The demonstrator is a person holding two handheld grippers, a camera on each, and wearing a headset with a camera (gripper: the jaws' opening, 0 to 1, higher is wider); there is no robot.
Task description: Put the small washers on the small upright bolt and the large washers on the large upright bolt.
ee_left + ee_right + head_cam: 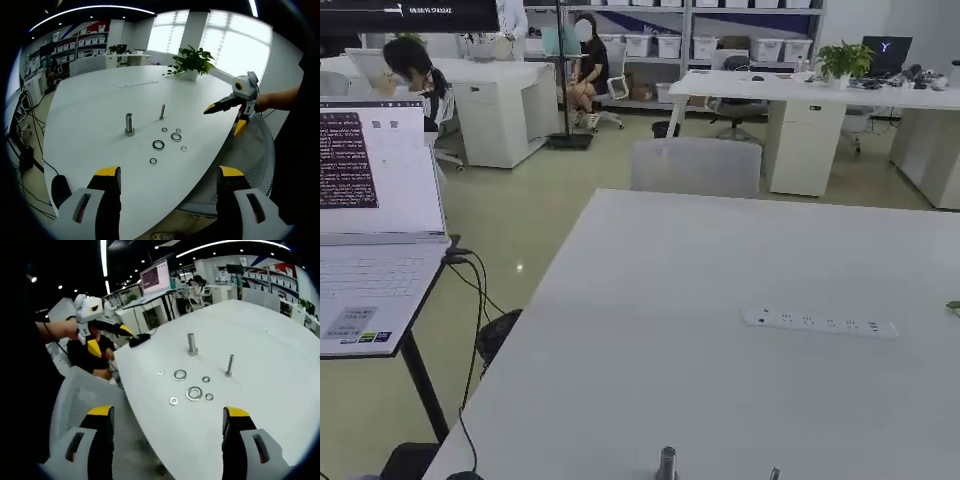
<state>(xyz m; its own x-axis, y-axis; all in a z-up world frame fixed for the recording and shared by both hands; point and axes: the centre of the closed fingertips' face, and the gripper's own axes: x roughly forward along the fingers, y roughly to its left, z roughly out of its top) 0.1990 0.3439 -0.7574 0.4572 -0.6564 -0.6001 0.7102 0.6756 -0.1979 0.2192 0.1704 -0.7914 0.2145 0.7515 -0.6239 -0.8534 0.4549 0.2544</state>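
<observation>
White tabletop (pixel 90 100): large bolt (pixel 129 124), small bolt (pixel 162 111), six loose washers (pixel 158 145); my left gripper (pixel 169 172), right gripper (pixel 167 411), jaws wide, empty, for first pick

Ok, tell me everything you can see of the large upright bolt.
The large upright bolt is a thick grey metal bolt standing head-down on the white table, wider base flat on the surface, shank pointing straight up. Its shank is bare: no washer is on it or touching it. The washers lie loose on the table nearby, and the thinner small bolt stands apart beside it.
</observation>
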